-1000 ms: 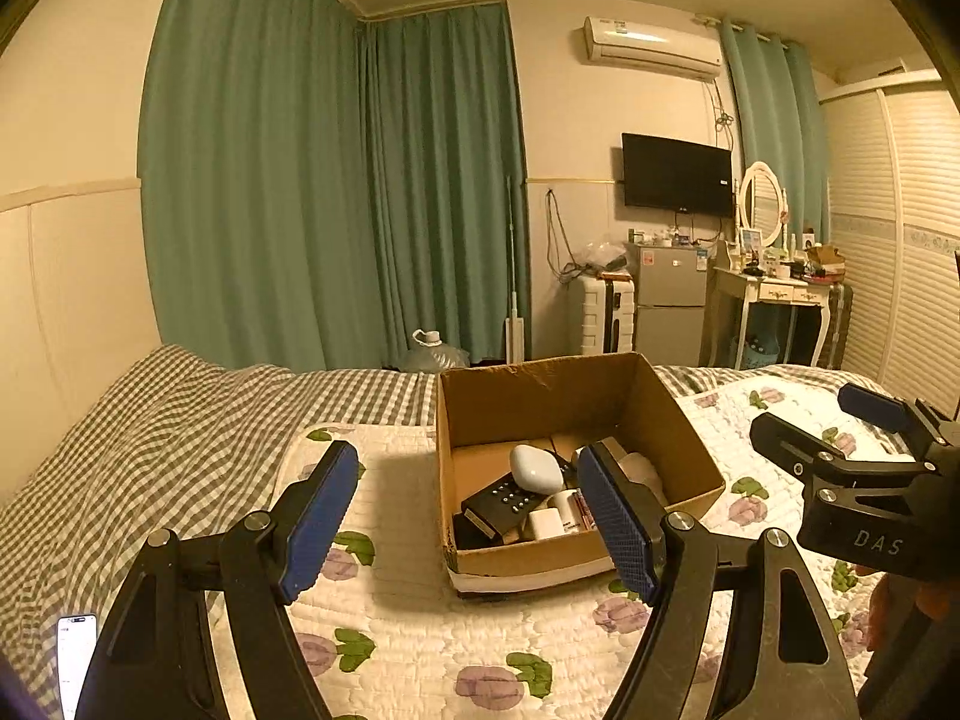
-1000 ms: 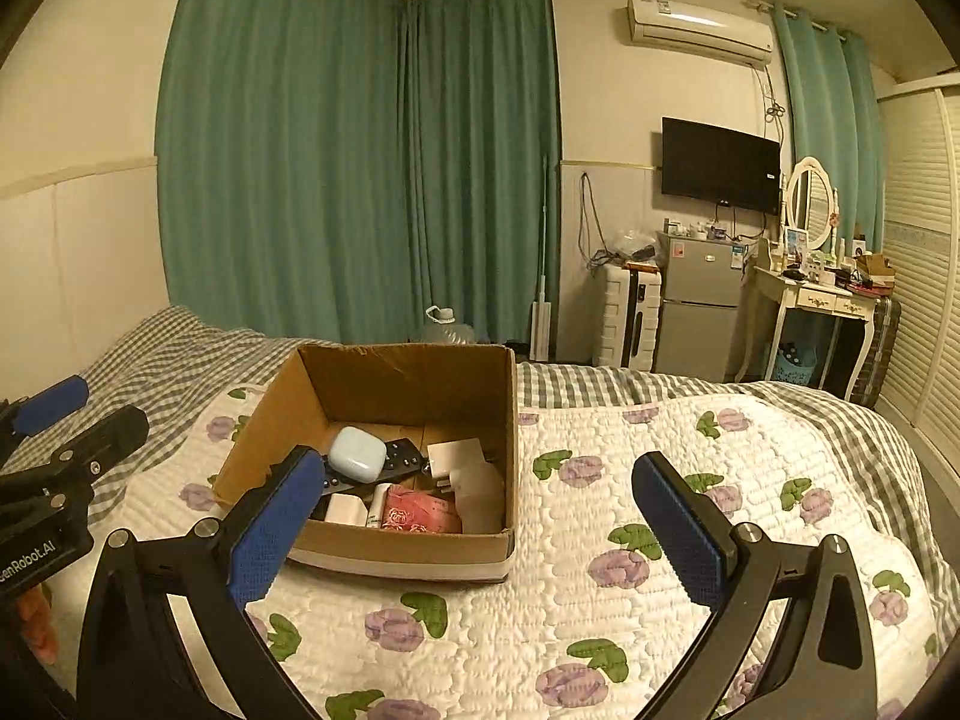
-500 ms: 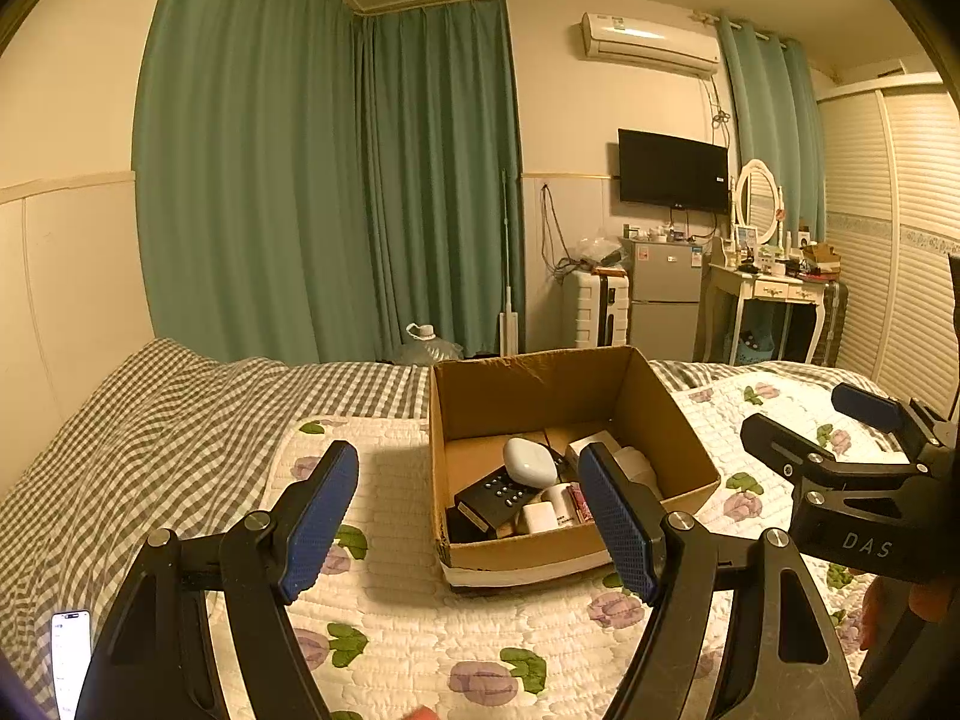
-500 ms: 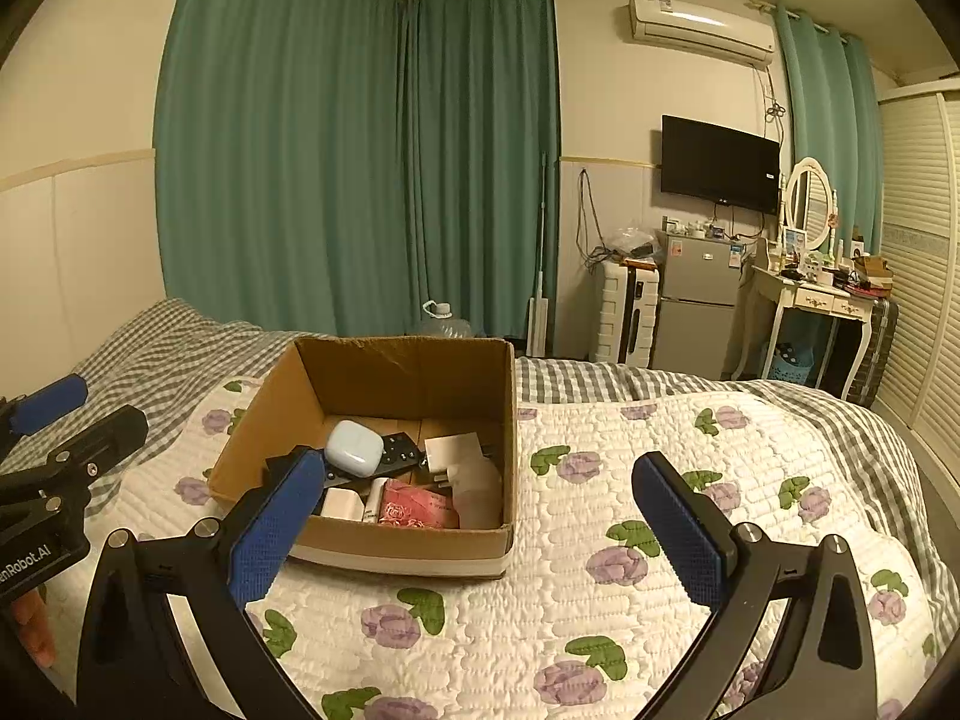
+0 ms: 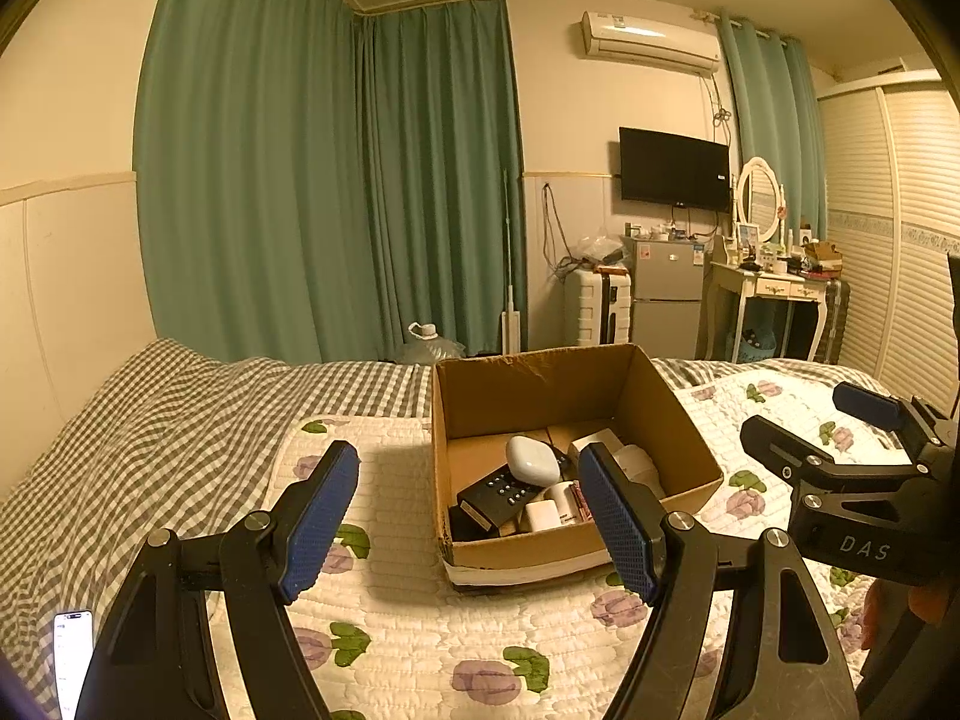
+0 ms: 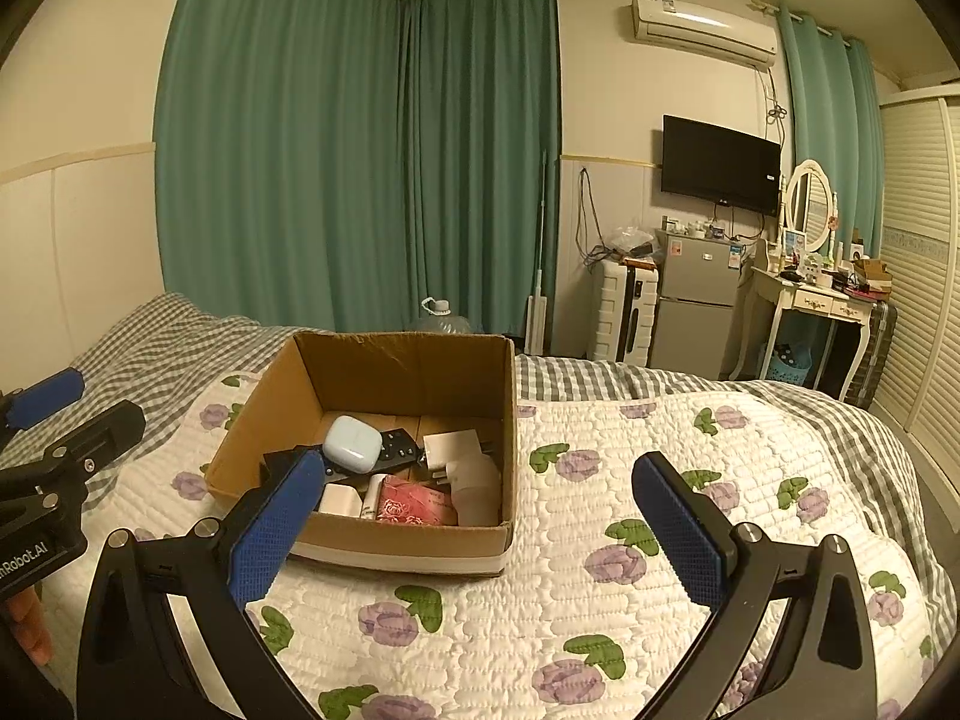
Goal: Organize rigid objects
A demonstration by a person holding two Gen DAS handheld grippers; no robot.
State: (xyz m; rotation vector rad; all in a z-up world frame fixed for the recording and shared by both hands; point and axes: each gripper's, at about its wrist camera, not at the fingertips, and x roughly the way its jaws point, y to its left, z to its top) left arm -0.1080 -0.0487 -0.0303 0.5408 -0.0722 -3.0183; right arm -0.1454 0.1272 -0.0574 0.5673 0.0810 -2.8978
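Two handheld grippers hover side by side above a bed, both aimed at a cardboard box. Nearest the viewer, the left gripper (image 5: 468, 516) has its jaws spread wide and released, holding nothing; its blue textured pads (image 5: 321, 525) frame the quilt and the box's left half. The right gripper (image 6: 480, 531) is likewise spread wide and empty, with its left pad overlapping the near left corner of the box in its own view. Each gripper shows at the edge of the other's camera view.

At the bottom left of the left wrist view, a lit phone (image 5: 72, 657) lies on the checked bedding.

Beneath the grippers is a white quilt (image 6: 600, 540) printed with purple flowers and green leaves, lying over a grey and white checked sheet (image 5: 138, 450).

The open cardboard box (image 6: 384, 537) sits on the quilt, just beyond the grippers. Inside it lie the rigid objects, jumbled together: a pale blue rounded case (image 6: 353, 443) resting on top of a black remote control (image 6: 396, 447), a red patterned packet (image 6: 414, 501) at the near side, white plugs and blocks (image 6: 450, 447) towards the right, and a small white cube (image 6: 339, 499) at the near left.

Beyond the bed, a clear water jug (image 6: 441, 319) stands on the floor before tall green curtains (image 6: 360, 168). To the right are a white suitcase (image 6: 621, 312), a small grey fridge (image 6: 696, 300), a wall-mounted television (image 6: 720, 165), an air conditioner (image 6: 702, 27), and a white dressing table (image 6: 804, 300) with an oval mirror.
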